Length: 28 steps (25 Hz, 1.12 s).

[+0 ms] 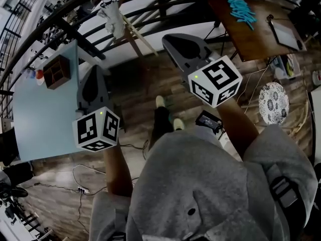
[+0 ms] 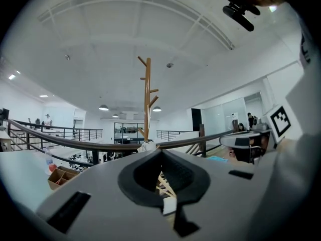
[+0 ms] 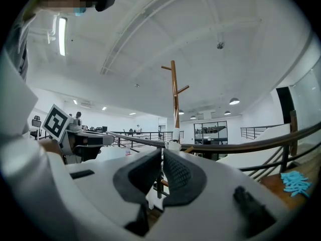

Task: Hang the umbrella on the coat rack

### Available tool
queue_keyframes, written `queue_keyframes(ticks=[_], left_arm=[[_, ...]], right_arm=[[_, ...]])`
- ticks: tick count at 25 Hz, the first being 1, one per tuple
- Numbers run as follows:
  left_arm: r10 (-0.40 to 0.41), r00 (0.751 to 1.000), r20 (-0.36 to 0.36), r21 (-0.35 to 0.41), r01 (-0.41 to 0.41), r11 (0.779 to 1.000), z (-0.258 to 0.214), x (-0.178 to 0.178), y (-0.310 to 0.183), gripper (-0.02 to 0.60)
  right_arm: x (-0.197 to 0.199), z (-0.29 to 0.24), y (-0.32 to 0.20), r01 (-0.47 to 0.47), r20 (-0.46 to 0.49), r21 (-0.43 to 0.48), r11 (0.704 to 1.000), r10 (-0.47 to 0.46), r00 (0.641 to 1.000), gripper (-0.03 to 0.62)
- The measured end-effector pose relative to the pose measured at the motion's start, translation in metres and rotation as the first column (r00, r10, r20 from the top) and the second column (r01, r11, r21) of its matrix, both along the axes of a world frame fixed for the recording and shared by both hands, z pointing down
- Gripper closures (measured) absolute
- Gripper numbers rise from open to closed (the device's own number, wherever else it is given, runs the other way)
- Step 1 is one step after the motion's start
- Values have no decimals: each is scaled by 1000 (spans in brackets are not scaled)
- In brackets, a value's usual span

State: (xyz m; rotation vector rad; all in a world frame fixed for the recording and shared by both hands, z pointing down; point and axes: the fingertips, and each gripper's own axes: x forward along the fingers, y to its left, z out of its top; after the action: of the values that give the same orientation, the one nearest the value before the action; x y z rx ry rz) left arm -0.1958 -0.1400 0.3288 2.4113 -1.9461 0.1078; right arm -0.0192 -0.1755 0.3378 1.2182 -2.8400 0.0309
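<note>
Between the dark padded fingers (image 2: 139, 176) of the left gripper (image 2: 160, 151), nothing: tips met, jaws fully closed, gripper pointing level. Likewise on the right gripper (image 3: 161, 152): fingers set together with only a hairline slit at the tips, empty, also level.

Behind each pair of jaws, a grey plastic body, then a white cube printed with black square block markers on every visible face. Left cube (image 1: 96, 129) at centre-left of the head view, right cube (image 1: 215, 81) right of centre and higher. Bare forearms (image 1: 118, 169) running back from the cubes to a grey hooded sweatshirt (image 1: 200, 185) filling the lower frame.

At upper left of the head view, white folded umbrella (image 1: 113, 15) hanging against the pole of the light wooden coat rack (image 2: 147, 99), beside a dark curved railing (image 1: 50, 31) and well apart from both grippers; carrying peg not discernible. In both gripper views, showing just above the jaw tips, low on the pole.

At left of the head view, pale blue tabletop (image 1: 42, 109) with a brown compartmented wooden box (image 1: 56, 70). At upper right, brown wooden table (image 1: 251, 39) with a heap of turquoise pieces (image 1: 242, 10).
</note>
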Motion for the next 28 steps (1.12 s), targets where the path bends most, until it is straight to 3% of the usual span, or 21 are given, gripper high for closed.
queue_keyframes(ticks=[7, 18, 28], left_arm=[[15, 1000, 0, 7, -15, 1000, -12, -14, 32, 566], [36, 999, 27, 9, -36, 999, -24, -76, 82, 566], [83, 996, 25, -19, -82, 996, -12, -97, 107, 565]], right_arm=[[-20, -9, 36, -2, -6, -9, 1000, 2, 1000, 565], [-92, -16, 86, -25, -9, -22, 999, 24, 1000, 565], [-107, -13, 111, -102, -37, -26, 994, 101, 994, 565]])
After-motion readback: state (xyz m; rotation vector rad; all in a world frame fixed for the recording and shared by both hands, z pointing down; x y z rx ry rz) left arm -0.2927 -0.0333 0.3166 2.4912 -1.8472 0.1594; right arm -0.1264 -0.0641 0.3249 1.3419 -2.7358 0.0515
